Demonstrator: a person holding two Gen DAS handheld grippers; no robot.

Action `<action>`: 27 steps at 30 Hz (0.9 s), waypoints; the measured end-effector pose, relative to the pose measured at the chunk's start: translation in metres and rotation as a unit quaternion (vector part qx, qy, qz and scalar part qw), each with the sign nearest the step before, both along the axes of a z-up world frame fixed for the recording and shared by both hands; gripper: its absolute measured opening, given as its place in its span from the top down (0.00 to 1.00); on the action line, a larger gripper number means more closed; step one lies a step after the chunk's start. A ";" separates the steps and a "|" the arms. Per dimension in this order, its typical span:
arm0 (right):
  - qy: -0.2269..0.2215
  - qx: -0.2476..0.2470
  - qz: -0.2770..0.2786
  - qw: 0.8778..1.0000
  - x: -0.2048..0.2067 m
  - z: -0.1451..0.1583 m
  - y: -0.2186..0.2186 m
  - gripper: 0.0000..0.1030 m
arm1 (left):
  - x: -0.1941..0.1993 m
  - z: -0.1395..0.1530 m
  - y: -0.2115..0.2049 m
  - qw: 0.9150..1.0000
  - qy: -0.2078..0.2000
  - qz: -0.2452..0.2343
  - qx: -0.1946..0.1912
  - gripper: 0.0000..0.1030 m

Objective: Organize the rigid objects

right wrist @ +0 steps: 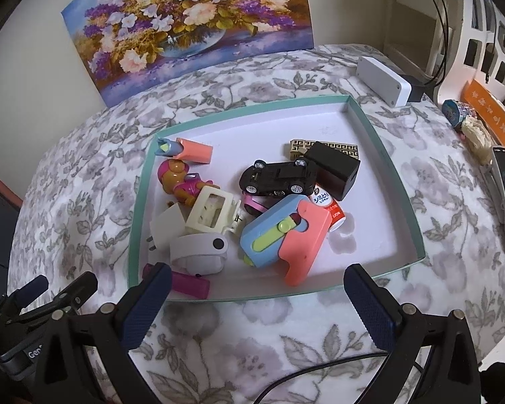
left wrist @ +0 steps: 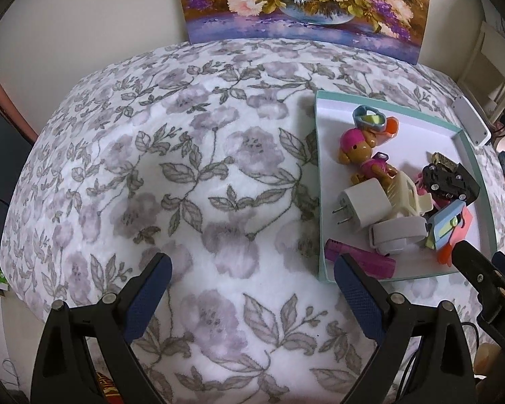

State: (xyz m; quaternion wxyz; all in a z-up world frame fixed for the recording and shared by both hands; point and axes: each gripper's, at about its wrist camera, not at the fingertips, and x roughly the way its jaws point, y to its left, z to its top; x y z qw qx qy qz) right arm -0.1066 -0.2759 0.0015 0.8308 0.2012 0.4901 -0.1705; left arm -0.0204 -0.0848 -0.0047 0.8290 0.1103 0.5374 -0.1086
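The small rigid things (toy car (right wrist: 277, 176), doll (right wrist: 181, 181), white plug (right wrist: 165, 229)) lay heaped in the teal-rimmed tray (right wrist: 387, 155), corralled at the bench's three o'clock. The left gripper (left wrist: 252, 286) and right gripper (right wrist: 257, 298) hovered near its six o'clock rim, jaws wide and empty, probably between picks.

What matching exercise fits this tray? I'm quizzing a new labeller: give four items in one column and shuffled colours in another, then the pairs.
Things:
1. toy car
2. wall plug
3. comb
4. tray rim

Colours:
A. white
B. teal
C. black
D. magenta

Pairs: 1-C, 2-A, 3-D, 4-B
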 end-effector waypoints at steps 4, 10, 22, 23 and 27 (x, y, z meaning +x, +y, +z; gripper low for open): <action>0.004 0.000 0.003 1.000 0.001 -0.001 0.001 0.00 | 0.002 0.000 0.002 1.000 0.000 0.005 0.001 0.06; 0.010 -0.003 0.010 1.000 0.004 -0.003 0.004 0.00 | 0.005 -0.001 0.005 1.000 0.003 0.015 0.003 0.06; 0.018 -0.009 0.023 1.000 0.008 -0.007 0.006 0.00 | 0.010 -0.002 0.010 0.999 0.009 0.037 0.005 0.06; 0.019 -0.009 0.024 0.999 0.008 -0.007 0.006 0.00 | 0.010 -0.002 0.010 0.999 0.009 0.038 0.006 0.06; 0.020 -0.010 0.027 0.999 0.009 -0.007 0.006 0.00 | 0.010 -0.002 0.009 0.999 0.010 0.039 0.009 0.06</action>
